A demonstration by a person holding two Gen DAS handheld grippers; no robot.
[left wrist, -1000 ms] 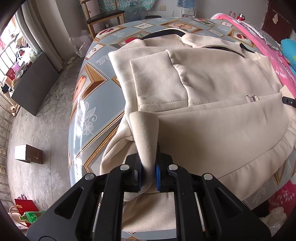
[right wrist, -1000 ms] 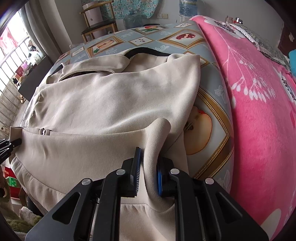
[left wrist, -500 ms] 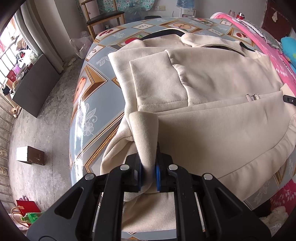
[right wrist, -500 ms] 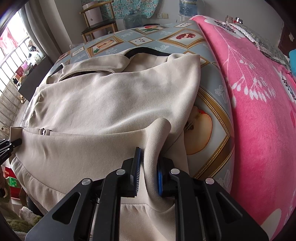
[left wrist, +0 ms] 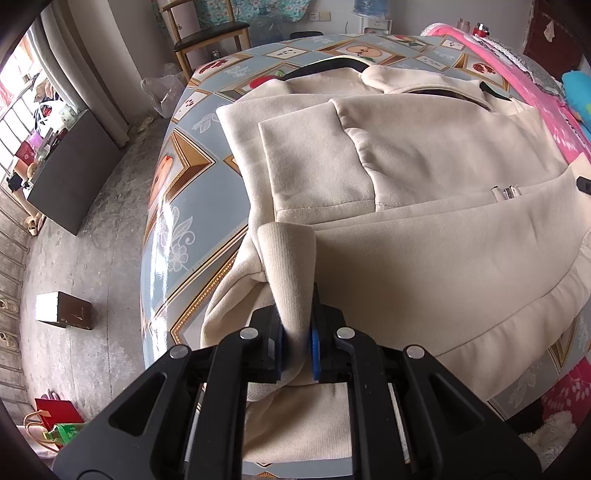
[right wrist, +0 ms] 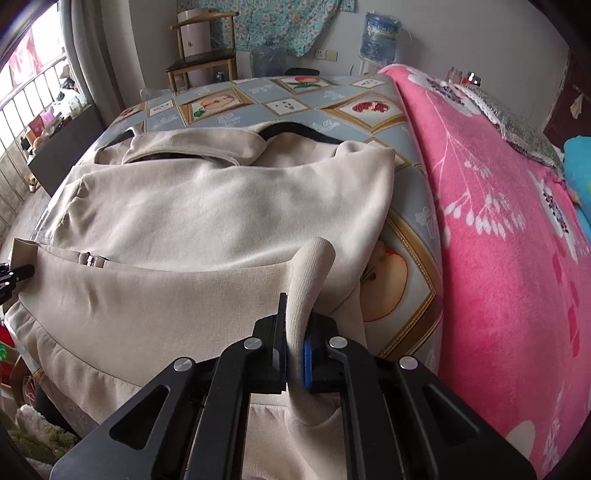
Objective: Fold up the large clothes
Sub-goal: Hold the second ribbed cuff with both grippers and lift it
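A large cream jacket (left wrist: 424,192) lies spread over a table with a blue patterned cloth (left wrist: 177,221), collar at the far end. Its near hem is ribbed. My left gripper (left wrist: 297,347) is shut on the ribbed hem (left wrist: 290,266) at the jacket's left near corner, and a fold of it stands up between the pads. In the right wrist view the same jacket (right wrist: 221,221) fills the middle. My right gripper (right wrist: 293,354) is shut on the ribbed hem (right wrist: 310,273) at the right near corner, where the pinched cloth rises in a narrow loop.
A pink flowered blanket (right wrist: 498,221) covers the table's right side. A wooden chair (right wrist: 201,62) and a water bottle (right wrist: 380,35) stand beyond the far end. On the floor at the left are a small brown box (left wrist: 62,308) and a dark cabinet (left wrist: 74,173).
My right gripper has squeezed tighter on the hem and risen a little, tilting so more of the room's far end shows. The left gripper and its fold have not moved.
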